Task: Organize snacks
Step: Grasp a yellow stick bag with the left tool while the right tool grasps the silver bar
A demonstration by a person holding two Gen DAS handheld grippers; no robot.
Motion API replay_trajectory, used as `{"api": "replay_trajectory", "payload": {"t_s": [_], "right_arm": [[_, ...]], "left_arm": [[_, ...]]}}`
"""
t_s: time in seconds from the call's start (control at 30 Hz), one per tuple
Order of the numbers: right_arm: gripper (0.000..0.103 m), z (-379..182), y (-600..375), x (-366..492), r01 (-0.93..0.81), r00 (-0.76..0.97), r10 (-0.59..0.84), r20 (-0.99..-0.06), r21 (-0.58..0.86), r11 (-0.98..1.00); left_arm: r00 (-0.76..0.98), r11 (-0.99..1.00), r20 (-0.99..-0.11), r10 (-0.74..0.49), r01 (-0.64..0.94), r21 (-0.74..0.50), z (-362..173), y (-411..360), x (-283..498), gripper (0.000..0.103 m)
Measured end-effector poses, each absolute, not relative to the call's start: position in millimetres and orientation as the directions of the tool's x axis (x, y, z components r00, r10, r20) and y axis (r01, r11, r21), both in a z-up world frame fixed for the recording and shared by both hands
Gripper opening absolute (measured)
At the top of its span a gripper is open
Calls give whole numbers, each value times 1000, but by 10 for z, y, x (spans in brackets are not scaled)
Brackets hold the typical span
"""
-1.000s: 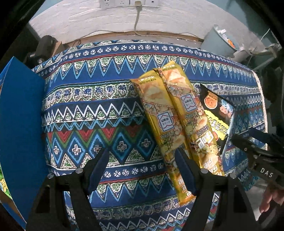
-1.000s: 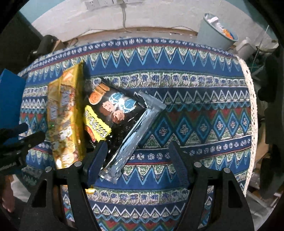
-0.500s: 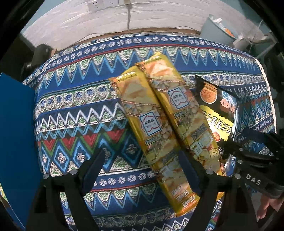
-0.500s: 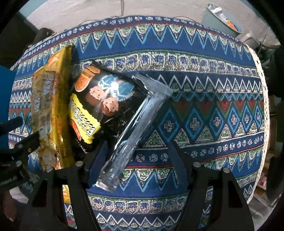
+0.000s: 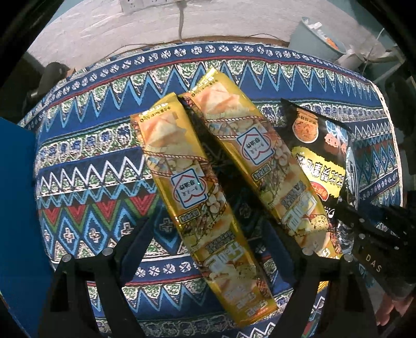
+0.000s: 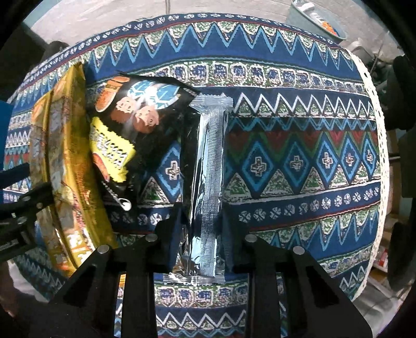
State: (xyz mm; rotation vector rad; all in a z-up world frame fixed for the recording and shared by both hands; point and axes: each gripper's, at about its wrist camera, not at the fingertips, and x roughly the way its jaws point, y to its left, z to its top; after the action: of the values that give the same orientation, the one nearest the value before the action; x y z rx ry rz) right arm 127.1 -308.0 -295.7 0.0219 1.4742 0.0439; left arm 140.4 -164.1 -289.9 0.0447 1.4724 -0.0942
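Two long yellow snack packs (image 5: 182,176) (image 5: 260,161) lie side by side on the patterned tablecloth (image 5: 91,130). Right of them lies a black snack bag (image 5: 319,156). My left gripper (image 5: 206,226) points down and is open. Its fingers straddle the near half of the left yellow pack without pressing it. In the right wrist view my right gripper (image 6: 201,215) is shut on the black snack bag (image 6: 135,109), pinching its silver seam edge (image 6: 210,156). A yellow pack (image 6: 65,156) shows left of the bag. The right gripper's body (image 5: 364,234) also shows at the lower right of the left wrist view.
A blue box (image 5: 15,208) stands at the table's left edge. A grey bin (image 5: 317,39) sits on the floor beyond the far right corner. A wall socket with a cable (image 5: 179,15) is behind the table. The cloth's white lace edge (image 6: 379,156) marks the right side.
My left gripper came down and shifted over the yellow packs, which now fill more of its view. My right gripper sank and closed on the black bag's silver edge.
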Motion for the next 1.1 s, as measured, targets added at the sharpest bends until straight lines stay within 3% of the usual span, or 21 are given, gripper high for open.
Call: {"api": "replay_trajectory", "payload": {"t_s": [0.07,0.1,0.17,0.37,0.47,0.53,0.6,0.63,0.97,1.03,1.1], "right_arm": [[27,-2937,-3107,1285,-6,105,48,-993,48,999],[27,-2923,-3109,1304,-12,106,46,-993,45,999],[27,-2906,-3083,1340,-33,103,25,-994,22,999],[27,-2947,-3026,1335,-57,106,34,-994,28,998],[27,-2909,-3067,1349,-45,109,30,-994,25,999],[27,-2882,-3086,1363,-32,115,28,-993,24,999],[27,-2843,-3180,1432,-21,120,32,-992,30,999],[27,-2804,-3177,1492,-17,120,30,-992,28,999],[28,-2876,-3239,1569,19,114,33,-993,35,999],[28,-2877,-3245,1559,6,118,31,-993,32,999],[27,-2890,-3175,1484,-3,123,29,-992,29,1000]], "left_arm": [[89,994,-995,-54,101,-45,-2951,-1658,1423,81],[89,993,-994,-60,109,-51,-2967,-1636,1417,66],[73,989,-994,-84,126,-75,-3019,-1589,1431,51],[72,985,-995,-72,163,-60,-3023,-1320,1338,38],[71,989,-997,-38,148,-27,-3037,-1179,1328,38],[71,993,-997,-38,113,-30,-3062,-1096,1356,45],[75,996,-997,-27,90,-20,-3092,-1054,1390,69],[84,997,-996,-19,82,-12,-3104,-1033,1407,72],[142,992,-990,22,121,40,-3132,-1189,1677,73],[152,991,-988,19,125,38,-3100,-1134,1716,67],[163,990,-987,10,138,32,-3088,-1059,1648,49]]}}
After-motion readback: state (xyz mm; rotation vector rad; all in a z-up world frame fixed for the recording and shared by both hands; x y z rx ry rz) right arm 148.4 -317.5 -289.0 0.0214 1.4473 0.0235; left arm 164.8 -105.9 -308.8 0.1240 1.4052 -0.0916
